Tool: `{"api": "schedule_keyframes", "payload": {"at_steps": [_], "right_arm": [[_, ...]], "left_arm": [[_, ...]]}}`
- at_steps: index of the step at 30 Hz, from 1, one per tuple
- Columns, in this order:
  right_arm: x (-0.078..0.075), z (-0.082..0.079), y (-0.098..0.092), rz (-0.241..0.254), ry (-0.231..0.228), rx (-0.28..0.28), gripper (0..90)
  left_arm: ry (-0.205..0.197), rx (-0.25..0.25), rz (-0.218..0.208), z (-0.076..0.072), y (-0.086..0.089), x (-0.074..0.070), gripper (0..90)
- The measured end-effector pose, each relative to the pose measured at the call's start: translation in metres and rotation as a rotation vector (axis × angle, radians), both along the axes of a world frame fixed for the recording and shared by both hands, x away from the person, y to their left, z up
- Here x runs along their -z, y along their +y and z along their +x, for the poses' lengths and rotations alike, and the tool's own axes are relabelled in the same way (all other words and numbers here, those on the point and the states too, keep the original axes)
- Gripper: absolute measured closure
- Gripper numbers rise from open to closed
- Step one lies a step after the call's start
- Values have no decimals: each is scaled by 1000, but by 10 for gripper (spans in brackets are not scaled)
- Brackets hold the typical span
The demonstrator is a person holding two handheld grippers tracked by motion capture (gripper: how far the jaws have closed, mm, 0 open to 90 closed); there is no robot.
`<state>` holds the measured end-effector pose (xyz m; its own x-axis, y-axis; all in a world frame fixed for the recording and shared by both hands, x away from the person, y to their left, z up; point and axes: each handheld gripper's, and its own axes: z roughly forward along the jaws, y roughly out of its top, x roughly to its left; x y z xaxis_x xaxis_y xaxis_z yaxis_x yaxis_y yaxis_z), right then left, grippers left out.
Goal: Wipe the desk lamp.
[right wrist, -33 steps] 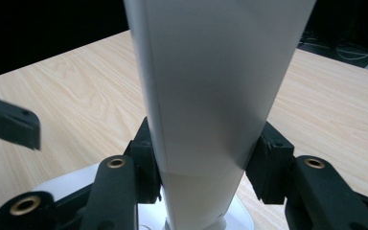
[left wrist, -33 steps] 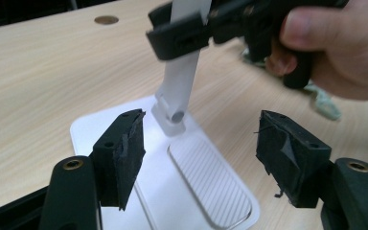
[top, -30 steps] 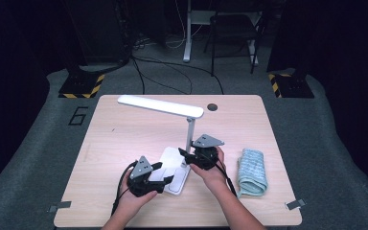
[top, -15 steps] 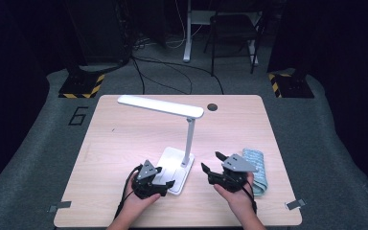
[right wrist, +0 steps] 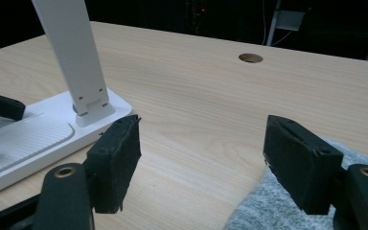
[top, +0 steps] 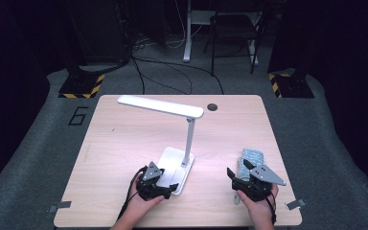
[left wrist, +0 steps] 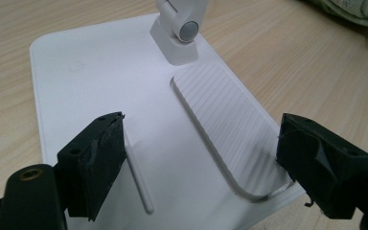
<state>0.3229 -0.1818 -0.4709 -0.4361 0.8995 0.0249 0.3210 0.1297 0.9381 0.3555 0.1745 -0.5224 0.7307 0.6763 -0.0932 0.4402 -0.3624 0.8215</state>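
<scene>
A white desk lamp stands on the wooden table, its flat base near the front and its long head reaching left. My left gripper is open at the base's near corner. In the left gripper view its jaws straddle the base and its ribbed pad, close above the surface. My right gripper is open at the front right, with nothing between its jaws, beside a folded light blue cloth. In the right gripper view the cloth lies under the right jaw.
A round cable hole sits at the table's far edge. The lamp post rises left of the right gripper. Beyond the table are a chair, floor cables and yellow-black striped blocks.
My right gripper has pulled away from the lamp base, moving right and toward the person until it is beside the cloth. The left gripper has stayed at the base's front.
</scene>
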Motion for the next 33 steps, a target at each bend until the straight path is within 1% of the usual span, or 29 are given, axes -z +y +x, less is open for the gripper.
{"api": "schedule_keyframes", "payload": {"at_steps": [2, 5, 6, 7, 8, 9, 10, 11, 12, 13, 14, 15, 16, 17, 19, 20, 21, 22, 24, 25, 26, 27, 28, 32, 33], "right_arm": [[1, 1, -1, -9, 5, 7, 281], [2, 2, -3, -31, 8, 12, 275], [3, 2, -5, -47, 8, 17, 273], [3, 3, -5, -52, 9, 35, 271], [3, 4, -6, -75, 6, 43, 270], [3, 4, -7, -84, 9, 51, 266], [3, 4, -10, -94, 6, 66, 260], [3, 5, -12, -94, 11, 72, 260], [3, 5, -16, -82, 21, 83, 260], [3, 6, -19, -80, 24, 92, 259], [4, 7, -21, -73, 34, 102, 258], [5, 8, -23, -72, 34, 109, 256], [5, 9, -26, -60, 42, 111, 255], [6, 9, -27, -54, 49, 118, 255], [8, 10, -32, -28, 60, 127, 254], [8, 10, -33, -26, 66, 127, 253], [9, 10, -33, -20, 65, 128, 253], [9, 11, -34, -14, 66, 132, 253], [10, 11, -35, -25, 66, 138, 253], [10, 11, -35, -30, 66, 142, 253], [10, 11, -36, -36, 70, 142, 253], [11, 11, -37, -38, 67, 145, 252], [11, 11, -38, -33, 79, 148, 250], [15, 14, -41, -40, 107, 170, 235], [16, 14, -41, -33, 107, 174, 229]], "left_arm": [[2, 1, -5, -1, -1, 0, 163], [-6, -3, 10, -2, -2, 0, 150], [1, 5, 16, -2, -2, 0, 149], [-4, 7, 24, -2, -2, 0, 148], [-5, 3, 21, -2, -2, 0, 148], [-14, -8, 15, -2, -3, 0, 148], [-14, -10, 17, -2, -3, 0, 145], [-3, -4, 19, -3, -3, 0, 142], [-19, -17, 13, -4, -5, 2, 132], [-15, -9, 23, -4, -5, 1, 125], [-13, -14, 19, -4, -5, 1, 124], [-19, -27, 13, -4, -6, 2, 124], [-18, -29, 20, -5, -6, 1, 122], [-19, -39, 9, -5, -8, 2, 117], [-17, -40, 21, -6, -9, 1, 96], [-16, -42, 18, -6, -10, 2, 89], [-12, -34, 25, -6, -11, 2, 80], [-16, -43, 25, -7, -13, 2, 71], [-21, -36, 46, -7, -14, 2, 69], [-30, -45, 48, -8, -15, 3, 69], [-19, -29, 62, -8, -14, 2, 66], [-26, -39, 56, -8, -15, 2, 67], [-20, -28, 61, -8, -14, 2, 68], [-24, -40, 45, -9, -14, 3, 68], [-30, -39, 51, -9, -14, 3, 68]]}}
